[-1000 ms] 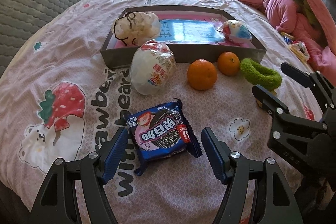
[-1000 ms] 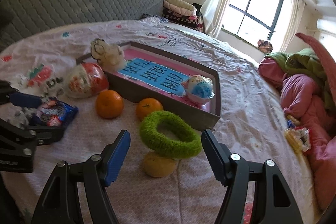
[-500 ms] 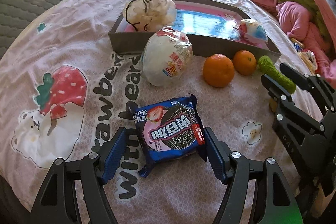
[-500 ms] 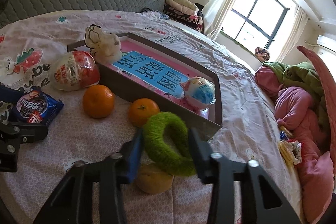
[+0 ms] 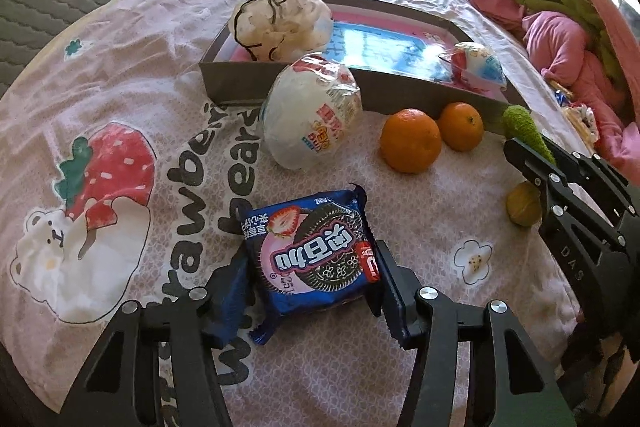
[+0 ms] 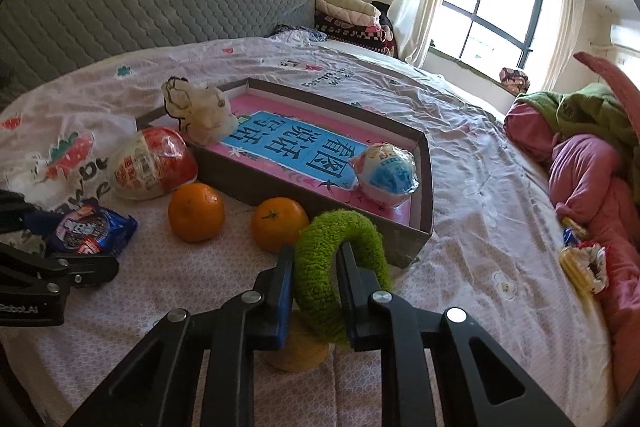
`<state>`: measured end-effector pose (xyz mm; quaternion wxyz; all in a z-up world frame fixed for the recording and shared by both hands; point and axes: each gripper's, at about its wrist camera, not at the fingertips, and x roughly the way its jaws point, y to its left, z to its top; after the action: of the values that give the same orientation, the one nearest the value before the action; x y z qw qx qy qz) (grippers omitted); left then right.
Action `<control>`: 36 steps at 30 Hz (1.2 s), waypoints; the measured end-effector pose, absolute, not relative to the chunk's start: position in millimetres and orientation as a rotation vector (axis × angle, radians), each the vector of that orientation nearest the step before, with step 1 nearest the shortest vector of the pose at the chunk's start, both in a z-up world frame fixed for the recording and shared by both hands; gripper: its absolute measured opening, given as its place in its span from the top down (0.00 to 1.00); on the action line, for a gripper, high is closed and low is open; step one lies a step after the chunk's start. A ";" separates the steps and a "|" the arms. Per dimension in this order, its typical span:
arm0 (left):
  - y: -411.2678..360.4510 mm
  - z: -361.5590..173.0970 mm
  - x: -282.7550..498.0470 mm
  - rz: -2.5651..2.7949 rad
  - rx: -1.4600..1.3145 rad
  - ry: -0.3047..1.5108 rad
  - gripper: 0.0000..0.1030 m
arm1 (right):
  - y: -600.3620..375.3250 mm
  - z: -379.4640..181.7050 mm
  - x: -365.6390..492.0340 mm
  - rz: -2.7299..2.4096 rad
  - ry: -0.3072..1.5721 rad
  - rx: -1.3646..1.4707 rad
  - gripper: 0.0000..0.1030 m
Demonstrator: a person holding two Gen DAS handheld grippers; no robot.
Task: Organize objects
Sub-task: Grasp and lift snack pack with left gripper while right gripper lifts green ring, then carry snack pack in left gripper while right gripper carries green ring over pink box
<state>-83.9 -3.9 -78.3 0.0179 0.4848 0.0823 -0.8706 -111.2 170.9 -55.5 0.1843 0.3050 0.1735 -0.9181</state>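
The green fuzzy ring (image 6: pixel 340 267), on the bed just before the box (image 6: pixel 424 187), is pinched by the right claw (image 6: pixel 314 287), whose jaws have just been closing on its near side. The cookie packet (image 5: pixel 316 259) lies between the left claw's (image 5: pixel 312 291) closing pads, which seem to touch its edges; both grasps are the step in hand. Next, I think, each should be lifted over the box wall and released inside.

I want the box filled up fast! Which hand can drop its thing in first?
Probably the right gripper: it is already shut on the green ring, beside the box. The left gripper's jaws have just been closing around the cookie pack.
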 end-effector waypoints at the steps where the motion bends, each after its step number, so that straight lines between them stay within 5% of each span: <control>1: -4.4 -78.3 -83.6 -2.707 1.504 0.262 0.45 | 172.6 -54.8 -111.3 -2.586 0.471 0.861 0.80; 21: 4.2 -51.8 -71.3 -2.873 1.385 0.262 0.46 | 205.7 -33.7 -103.0 -2.541 0.137 0.792 0.80; 36: 12.8 -33.9 -60.9 -2.951 1.260 0.194 0.46 | 201.6 -19.4 -85.5 -2.484 0.099 0.678 0.80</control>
<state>-60.9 12.8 -33.9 -0.0367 0.3917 0.0602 -0.9174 -85.5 201.6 -19.4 0.2785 0.2527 0.0371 -0.9259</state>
